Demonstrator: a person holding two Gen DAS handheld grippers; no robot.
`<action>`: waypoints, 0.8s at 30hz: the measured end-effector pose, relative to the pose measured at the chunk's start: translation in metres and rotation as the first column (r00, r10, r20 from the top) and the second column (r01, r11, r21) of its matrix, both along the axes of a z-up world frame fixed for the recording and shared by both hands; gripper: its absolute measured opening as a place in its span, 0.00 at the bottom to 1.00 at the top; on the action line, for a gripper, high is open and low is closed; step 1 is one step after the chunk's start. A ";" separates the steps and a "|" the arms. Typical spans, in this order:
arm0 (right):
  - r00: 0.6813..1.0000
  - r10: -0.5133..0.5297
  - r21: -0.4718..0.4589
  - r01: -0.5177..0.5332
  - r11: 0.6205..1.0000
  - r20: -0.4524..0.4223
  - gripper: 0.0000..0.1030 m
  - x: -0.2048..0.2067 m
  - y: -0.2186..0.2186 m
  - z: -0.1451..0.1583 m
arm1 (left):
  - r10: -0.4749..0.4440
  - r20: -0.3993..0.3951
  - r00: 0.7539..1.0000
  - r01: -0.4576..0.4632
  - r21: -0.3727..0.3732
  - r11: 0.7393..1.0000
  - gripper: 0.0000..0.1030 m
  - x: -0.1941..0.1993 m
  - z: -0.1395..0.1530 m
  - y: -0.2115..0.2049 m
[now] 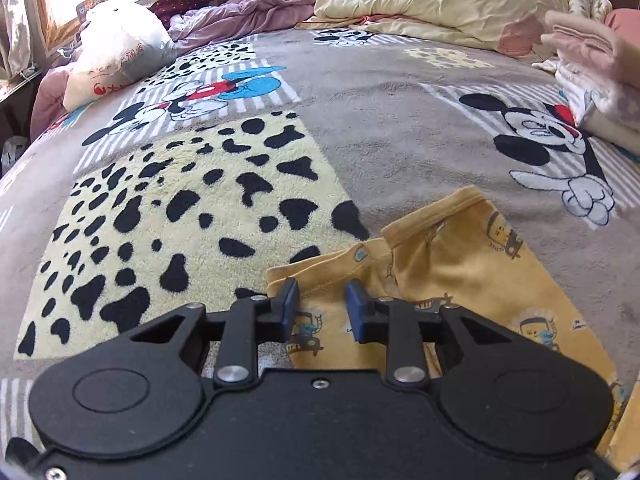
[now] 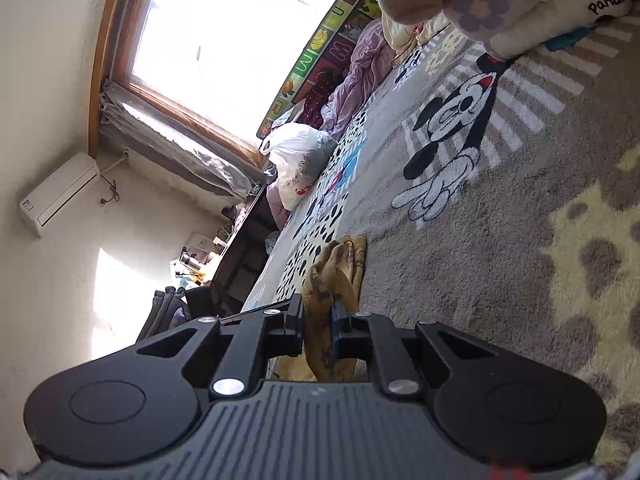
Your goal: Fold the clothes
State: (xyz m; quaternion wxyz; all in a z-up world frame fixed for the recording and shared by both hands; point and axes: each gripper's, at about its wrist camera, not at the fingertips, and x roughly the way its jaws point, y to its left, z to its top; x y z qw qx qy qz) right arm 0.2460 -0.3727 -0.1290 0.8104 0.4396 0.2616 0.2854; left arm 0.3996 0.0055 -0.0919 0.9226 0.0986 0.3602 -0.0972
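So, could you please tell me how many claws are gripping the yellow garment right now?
1. The right claw is shut on bunched fabric of the yellow garment. The left claw is open just above the garment's edge, gripping nothing.

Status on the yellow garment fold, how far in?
Done: a folded stack already sits at the blanket's far right. In hand: the right gripper is shut on bunched fabric of the yellow printed garment; the left gripper is open over its edge. Left: the garment is still rumpled, no clean fold visible.
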 end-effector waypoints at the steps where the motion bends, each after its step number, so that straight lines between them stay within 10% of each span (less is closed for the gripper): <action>1: 1.000 -0.001 -0.001 0.001 1.000 0.000 0.14 0.000 0.000 0.000 | -0.008 0.026 1.000 0.008 -0.005 1.000 0.26 -0.011 0.009 0.000; 12: 0.999 -0.040 -0.052 0.039 0.998 -0.029 0.14 0.001 0.001 -0.007 | -0.082 -0.004 0.997 0.081 -0.096 0.992 0.25 -0.211 0.004 0.015; 24: 0.992 -0.123 -0.130 0.118 0.984 -0.026 0.14 -0.002 0.008 -0.021 | -0.008 -0.033 0.999 0.005 -0.089 0.996 0.24 -0.278 -0.013 0.011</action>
